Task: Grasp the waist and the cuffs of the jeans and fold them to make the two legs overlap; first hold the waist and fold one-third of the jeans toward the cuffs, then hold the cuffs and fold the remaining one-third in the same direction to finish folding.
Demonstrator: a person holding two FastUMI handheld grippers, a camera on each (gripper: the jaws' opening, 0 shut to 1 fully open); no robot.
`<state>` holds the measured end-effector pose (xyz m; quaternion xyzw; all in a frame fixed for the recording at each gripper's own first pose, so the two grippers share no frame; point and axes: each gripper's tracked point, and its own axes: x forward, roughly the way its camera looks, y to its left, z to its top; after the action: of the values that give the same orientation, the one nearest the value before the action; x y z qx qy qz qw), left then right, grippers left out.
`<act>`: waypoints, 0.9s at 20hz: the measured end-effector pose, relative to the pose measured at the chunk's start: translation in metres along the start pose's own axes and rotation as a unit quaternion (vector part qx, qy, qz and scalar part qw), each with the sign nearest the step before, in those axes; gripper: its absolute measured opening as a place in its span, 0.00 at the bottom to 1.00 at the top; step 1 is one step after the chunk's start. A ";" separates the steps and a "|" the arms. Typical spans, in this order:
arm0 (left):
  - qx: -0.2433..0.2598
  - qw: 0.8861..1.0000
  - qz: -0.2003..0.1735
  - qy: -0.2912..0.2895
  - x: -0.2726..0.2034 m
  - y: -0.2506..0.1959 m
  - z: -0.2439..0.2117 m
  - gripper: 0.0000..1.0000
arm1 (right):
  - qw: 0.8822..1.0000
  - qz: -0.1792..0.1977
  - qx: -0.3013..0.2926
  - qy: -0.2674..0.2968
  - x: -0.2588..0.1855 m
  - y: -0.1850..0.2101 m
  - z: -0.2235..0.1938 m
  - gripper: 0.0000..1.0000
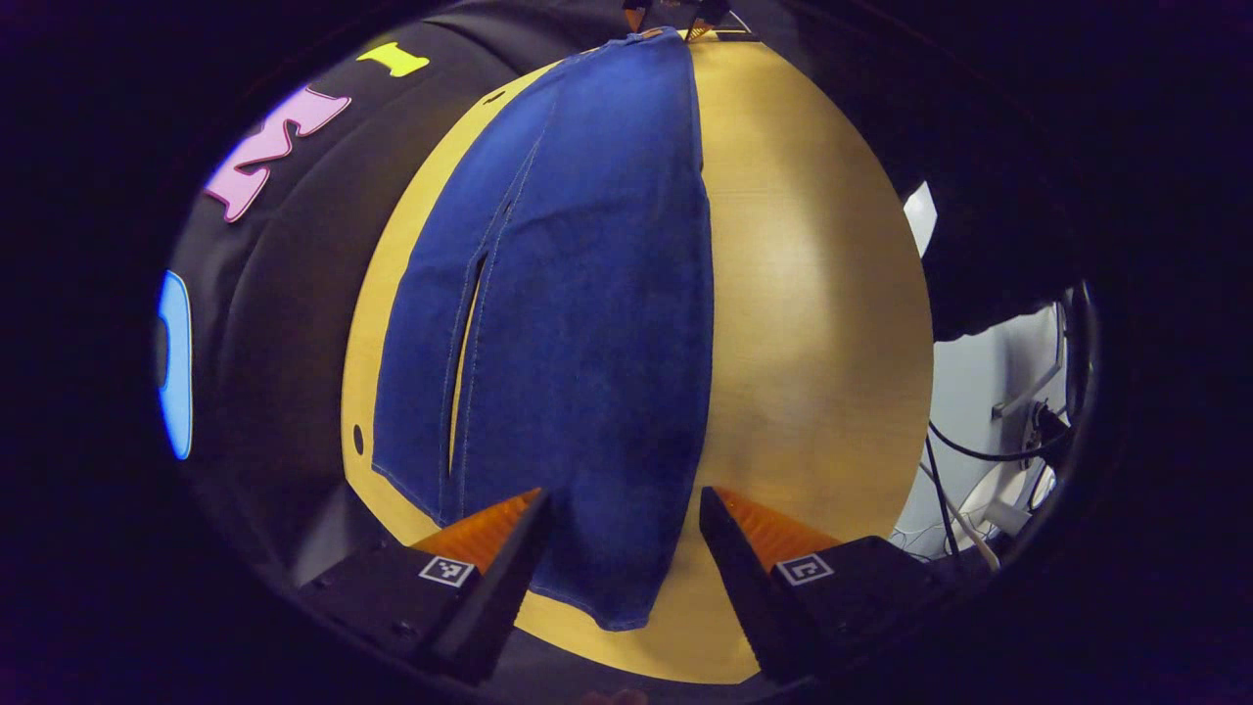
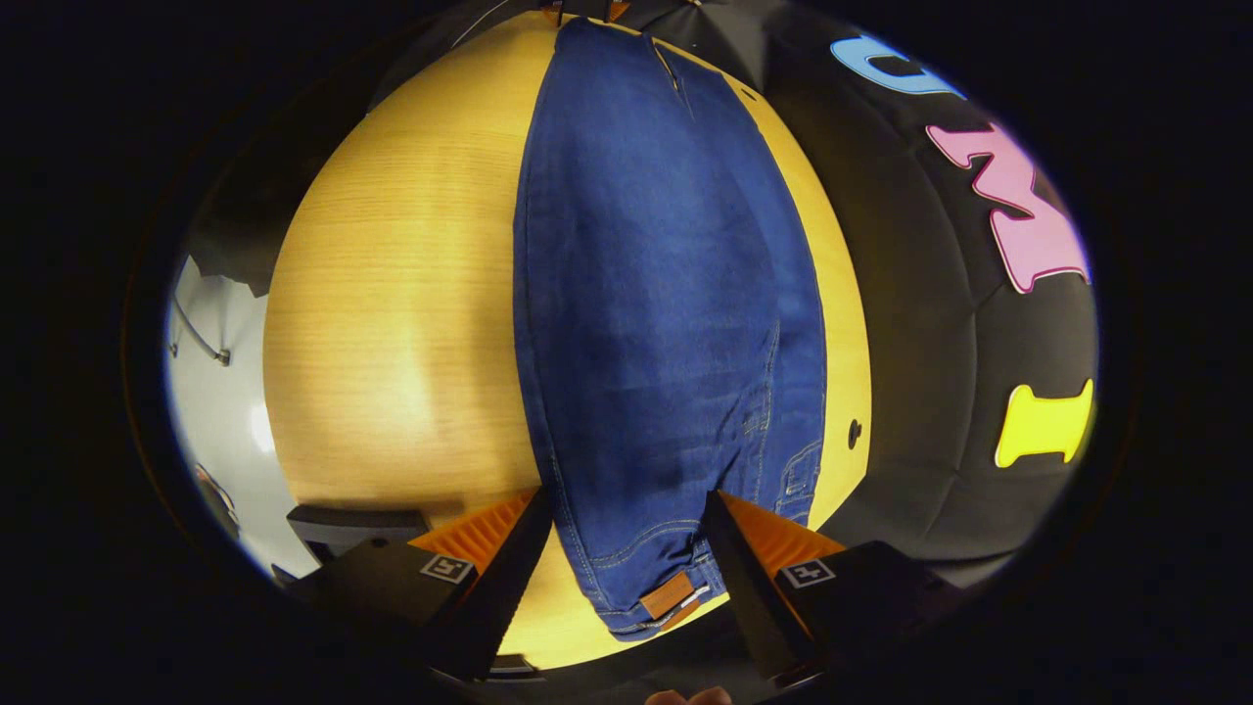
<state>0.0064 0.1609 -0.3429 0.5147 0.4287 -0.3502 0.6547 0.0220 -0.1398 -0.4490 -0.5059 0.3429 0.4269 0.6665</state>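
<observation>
In the left gripper view, the left gripper hangs with its two fingers spread wide, one on each side of the cuff end of the jeans; the fingers hold nothing, and whether they touch the cloth cannot be told. The jeans lie flat and lengthwise on the wooden table, the two legs laid one over the other, with the edge of the lower leg showing along one side and a narrow gap of table between the leg edges. The cloth runs away from the cuffs to the waist at the far end of the table, where the other gripper can just be made out at the top edge. In the right gripper view, the right gripper is likewise wide open and empty, its fingers straddling the waist end, where a brown leather patch sits on the waistband between them. From there the jeans stretch up the table to the cuffs at the far edge, with the booth's black wall beyond
</observation>
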 end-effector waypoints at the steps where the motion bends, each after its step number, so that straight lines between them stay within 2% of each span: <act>1: 0.006 1.000 -0.009 0.008 0.001 0.002 -0.011 0.97 | 1.000 0.005 -0.002 -0.001 0.000 0.003 -0.003 0.97; 3: 0.037 0.999 -0.005 0.005 0.003 0.007 -0.014 0.95 | 1.000 -0.006 -0.021 -0.007 0.000 -0.001 0.000 0.97; 5: 0.058 0.998 0.021 0.000 0.006 0.021 -0.012 0.95 | 0.999 -0.022 -0.036 -0.007 0.007 -0.008 0.003 0.96; 10: 0.005 0.997 0.073 -0.006 0.017 0.051 -0.008 0.92 | 0.997 -0.058 -0.042 0.007 0.013 -0.020 0.005 0.95; 13: 0.040 0.996 0.080 -0.016 0.019 0.049 -0.005 0.92 | 0.997 -0.053 -0.046 0.015 0.016 -0.015 0.004 0.94; 14: 0.056 0.995 0.078 -0.014 0.019 0.050 -0.005 0.91 | 0.998 -0.044 -0.042 0.018 0.016 -0.011 0.003 0.92; 15: 0.065 0.995 0.080 -0.014 0.018 0.051 -0.001 0.84 | 0.998 -0.036 -0.036 0.023 0.018 -0.009 0.004 0.84; 16: 0.066 0.994 0.083 -0.015 0.019 0.050 0.001 0.82 | 0.999 -0.030 -0.031 0.025 0.018 -0.006 0.003 0.80; 17: 0.060 0.995 0.082 -0.015 0.020 0.051 0.000 0.81 | 0.999 -0.024 -0.030 0.027 0.020 -0.005 0.004 0.70; 18: 0.048 0.996 0.076 -0.014 0.023 0.052 -0.001 0.81 | 0.999 -0.018 -0.030 0.028 0.021 -0.004 0.005 0.66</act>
<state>0.0614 0.1735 -0.3449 0.5720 0.3615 -0.3266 0.6599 0.0337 -0.1309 -0.4647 -0.5437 0.3388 0.4108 0.6487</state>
